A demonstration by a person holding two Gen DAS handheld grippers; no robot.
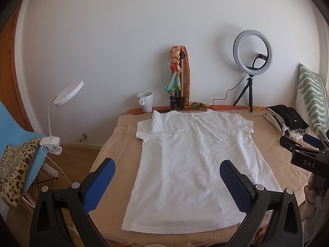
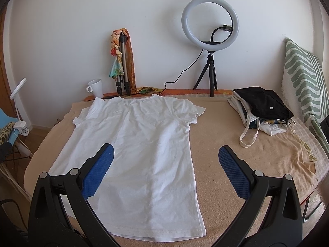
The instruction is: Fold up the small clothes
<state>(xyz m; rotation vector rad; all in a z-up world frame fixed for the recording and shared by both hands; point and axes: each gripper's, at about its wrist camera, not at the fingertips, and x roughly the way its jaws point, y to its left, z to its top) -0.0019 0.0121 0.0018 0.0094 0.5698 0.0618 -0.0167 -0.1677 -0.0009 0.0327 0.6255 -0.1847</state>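
- two views, left wrist first: left gripper [image 1: 167, 169] spread wide, gripping nothing, hovering over the lower half of the white t-shirt [image 1: 195, 154].
- t-shirt spread flat on the beige blanket [image 1: 115, 144], collar toward the wall, hem nearest the camera; far-left sleeve [image 1: 153, 123] already flipped onto the body in a crooked ridge.
- risk, as a judgement: pinching only the top layer at the hem would drag one ply and leave the fold skewed; that flipped sleeve likely to bunch further if folded over as is.
- white mug [image 1: 145, 101] upright just beyond the collar, inside hidden, contents impossible to tell; a shirt swung far back could knock it.
- right gripper [image 1: 304, 150] visible at the right edge, fingers too cropped from here to judge.
- right wrist view: right gripper [image 2: 166, 158] also wide apart and empty, left finger [image 2: 98, 168] above the shirt, right finger [image 2: 234, 173] above bare blanket.
- cloth tote bag [image 2: 246, 127] lying open-mouthed beside a pile of clothes [image 2: 265, 105], black garment on top; handle loops trailing toward the shirt, near enough to snag during a sideways fold.
- ring light cable [image 2: 181, 74] running along the far edge, another snag hazard.
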